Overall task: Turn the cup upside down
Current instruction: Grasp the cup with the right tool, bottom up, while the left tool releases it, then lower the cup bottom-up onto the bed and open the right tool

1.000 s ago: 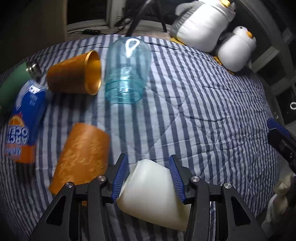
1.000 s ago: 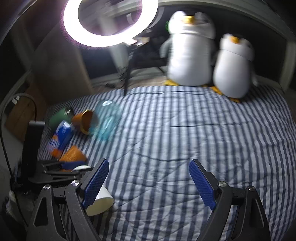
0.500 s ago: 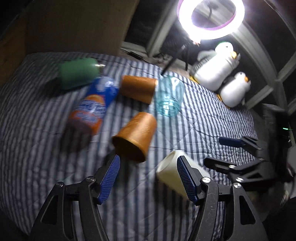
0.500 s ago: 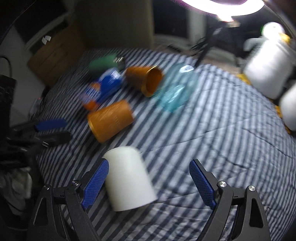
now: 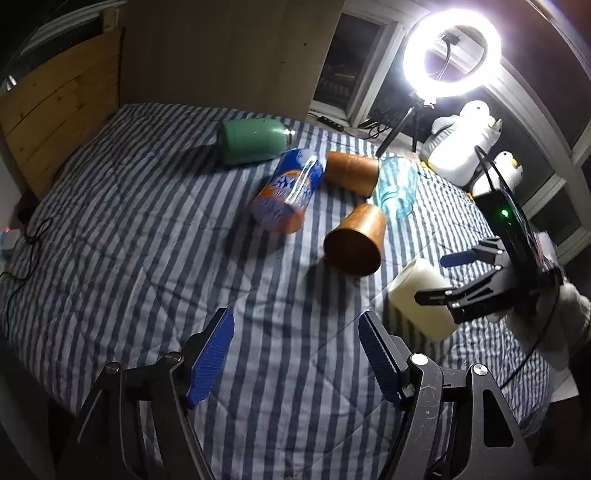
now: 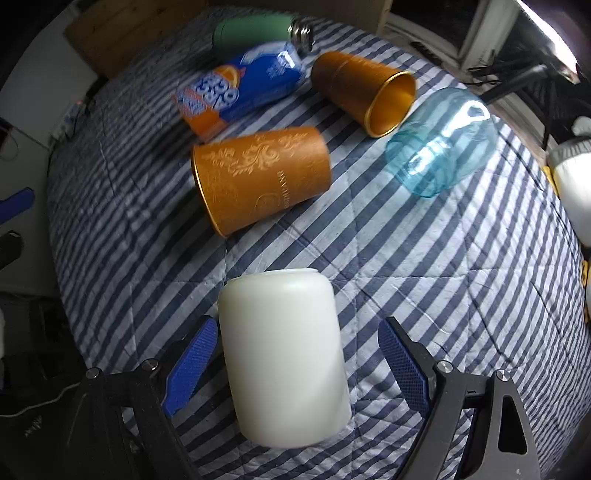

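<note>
A white cup point(image 6: 284, 354) lies on its side on the striped bedspread point(image 6: 424, 258). My right gripper point(image 6: 297, 363) is open with the cup between its blue pads; the left pad point(image 6: 192, 363) is close to the cup, the right one stands apart. In the left wrist view the white cup point(image 5: 417, 299) lies at the right with the right gripper point(image 5: 443, 277) around it. My left gripper point(image 5: 295, 354) is open and empty, above the bed, left of the cup.
Two orange cups point(image 6: 258, 177) point(image 6: 365, 92), a clear blue cup point(image 6: 439, 144), a blue-orange bottle point(image 6: 236, 96) and a green flask point(image 6: 255, 31) lie on the bed beyond. A ring light point(image 5: 450, 55) and plush penguins point(image 5: 461, 144) stand at the far right.
My left gripper let go of the white cup, opened and drew back and up. My right gripper swung in and now brackets the cup.
</note>
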Demonstrator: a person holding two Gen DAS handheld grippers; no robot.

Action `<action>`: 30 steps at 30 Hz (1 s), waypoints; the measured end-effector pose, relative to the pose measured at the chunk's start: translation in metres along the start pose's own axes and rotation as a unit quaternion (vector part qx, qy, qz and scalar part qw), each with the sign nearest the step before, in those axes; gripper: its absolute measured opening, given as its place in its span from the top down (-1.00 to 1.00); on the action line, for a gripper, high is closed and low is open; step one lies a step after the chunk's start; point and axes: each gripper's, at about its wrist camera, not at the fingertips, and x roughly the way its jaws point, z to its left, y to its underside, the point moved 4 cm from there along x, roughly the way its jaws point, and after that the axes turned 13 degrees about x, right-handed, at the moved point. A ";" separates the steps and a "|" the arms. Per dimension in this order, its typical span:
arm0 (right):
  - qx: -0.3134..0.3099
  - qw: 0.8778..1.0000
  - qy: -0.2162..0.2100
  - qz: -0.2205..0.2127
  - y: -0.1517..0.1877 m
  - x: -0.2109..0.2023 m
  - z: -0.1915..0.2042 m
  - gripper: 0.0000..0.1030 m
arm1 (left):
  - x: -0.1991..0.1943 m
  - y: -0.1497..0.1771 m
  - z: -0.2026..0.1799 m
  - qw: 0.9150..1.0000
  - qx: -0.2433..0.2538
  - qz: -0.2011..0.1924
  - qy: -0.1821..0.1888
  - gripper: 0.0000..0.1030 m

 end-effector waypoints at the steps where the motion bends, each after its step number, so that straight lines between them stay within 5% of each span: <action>1: -0.002 1.000 0.002 0.002 -0.001 0.002 0.001 -0.68 | 0.000 0.003 0.000 1.000 -0.001 0.001 -0.001 -0.43; 9: -0.004 1.000 -0.004 0.012 -0.007 0.017 0.010 -0.67 | 0.008 0.013 -0.001 1.000 -0.008 0.013 -0.002 -0.43; 11: -0.003 1.000 -0.007 0.012 -0.006 0.019 0.014 -0.62 | 0.010 0.014 0.000 1.000 -0.010 0.014 -0.004 -0.43; 13: 0.002 1.000 -0.019 0.012 -0.005 0.019 0.017 -0.34 | 0.012 0.015 -0.001 1.000 -0.010 0.016 -0.002 -0.42; 19: 0.018 1.000 -0.021 -0.010 0.005 0.010 0.005 -0.34 | 0.017 0.014 -0.005 1.000 -0.004 0.020 0.001 -0.43; 25: 0.084 0.990 -0.040 -0.105 0.013 -0.017 -0.021 -0.34 | 0.025 0.010 -0.011 1.000 0.011 0.023 0.004 -0.43; 30: 0.150 0.965 -0.050 -0.210 0.019 -0.044 -0.037 -0.34 | 0.034 0.005 -0.018 0.999 0.025 0.027 0.010 -0.43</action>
